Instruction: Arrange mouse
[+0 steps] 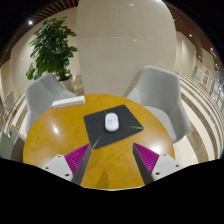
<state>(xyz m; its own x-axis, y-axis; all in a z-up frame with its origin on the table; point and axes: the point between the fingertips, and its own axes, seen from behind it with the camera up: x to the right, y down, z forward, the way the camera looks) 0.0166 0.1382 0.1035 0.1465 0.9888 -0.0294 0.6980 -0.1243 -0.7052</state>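
Note:
A white mouse lies on a dark grey mouse mat near the middle of a round yellow wooden table. My gripper is above the table's near side, short of the mat. Its two fingers, with magenta pads, stand wide apart and hold nothing. The mouse is beyond the fingertips, roughly centred between them.
Two grey chairs stand at the table's far side, one on the left and one on the right. A white flat object lies at the table's far left edge. A potted plant and a wide column are behind.

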